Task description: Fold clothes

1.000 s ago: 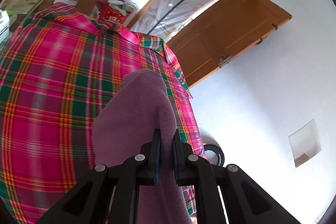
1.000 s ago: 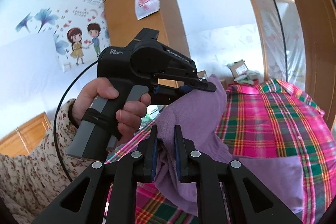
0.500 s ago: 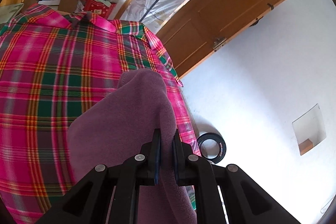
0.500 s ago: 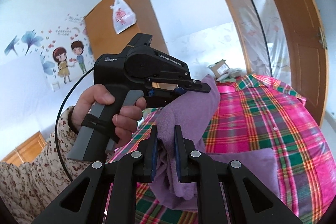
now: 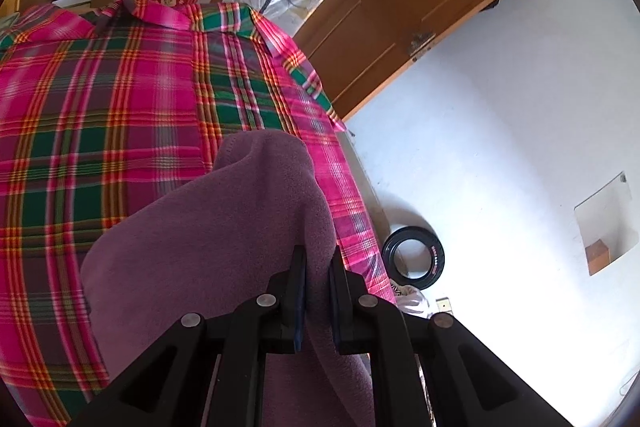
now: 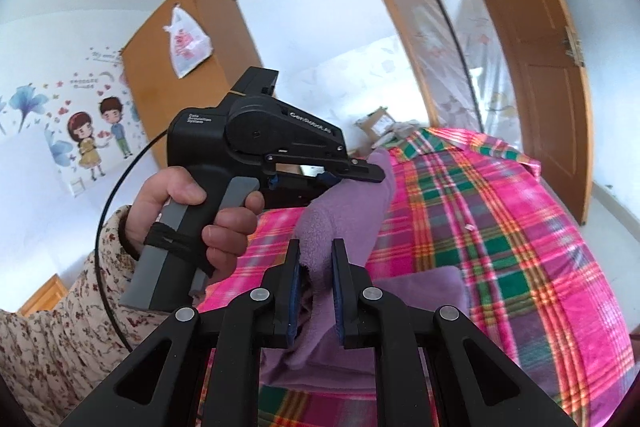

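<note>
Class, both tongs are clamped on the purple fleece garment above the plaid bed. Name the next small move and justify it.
Probably lower both tongs together, laying the raised edge onto the part already lying flat: the left tongs and right tongs each pinch the purple fleece garment above the plaid bedcover.

White walls (image 5: 500, 131), wooden door (image 5: 400, 7)

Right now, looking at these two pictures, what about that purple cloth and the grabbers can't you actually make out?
- Purple garment: its kind and full shape; the left wrist view's lower edge and the left gripper cut it off.
- Its lower part in the right wrist view: hidden behind the right gripper.
- Left gripper's fingertips, right wrist view: buried in fabric.
- Plaid sheet: blurred, so what lies under it is unclear.
</note>
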`<state>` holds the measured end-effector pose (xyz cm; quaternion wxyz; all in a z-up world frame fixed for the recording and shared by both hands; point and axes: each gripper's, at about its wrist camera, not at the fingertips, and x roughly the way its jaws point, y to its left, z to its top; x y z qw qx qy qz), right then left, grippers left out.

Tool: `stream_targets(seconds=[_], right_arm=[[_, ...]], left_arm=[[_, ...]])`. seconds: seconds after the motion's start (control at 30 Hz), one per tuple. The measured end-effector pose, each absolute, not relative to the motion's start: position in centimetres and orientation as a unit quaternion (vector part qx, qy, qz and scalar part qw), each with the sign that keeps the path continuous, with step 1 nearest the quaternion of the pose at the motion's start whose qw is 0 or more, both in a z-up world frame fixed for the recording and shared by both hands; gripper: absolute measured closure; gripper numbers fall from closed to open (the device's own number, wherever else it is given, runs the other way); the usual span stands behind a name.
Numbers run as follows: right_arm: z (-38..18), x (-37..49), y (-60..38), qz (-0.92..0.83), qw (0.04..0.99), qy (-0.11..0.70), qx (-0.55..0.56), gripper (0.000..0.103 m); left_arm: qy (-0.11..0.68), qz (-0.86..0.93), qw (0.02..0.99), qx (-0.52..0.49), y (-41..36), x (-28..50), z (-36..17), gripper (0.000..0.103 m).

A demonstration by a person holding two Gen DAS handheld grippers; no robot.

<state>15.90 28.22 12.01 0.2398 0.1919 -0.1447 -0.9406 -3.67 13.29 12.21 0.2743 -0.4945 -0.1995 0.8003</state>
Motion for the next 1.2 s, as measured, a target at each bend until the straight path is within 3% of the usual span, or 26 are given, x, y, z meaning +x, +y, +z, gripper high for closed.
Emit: stream_targets(seconds=[0.7, 1.2], right_arm=[[5.3, 14.1, 34.0, -0.935, 0.138, -0.182, 0.271, 0.089], [2.3, 13.8, 35.4, -0.925, 0.102, -0.201, 0.307, 0.089]], left_arm=[[-0.175, 0.739, 0.278, -0.588, 20.2, -7.5, 2.9, 0.092], [-0.194, 0.725, 0.311, -0.583, 18.6, -6.9, 3.0, 0.085]])
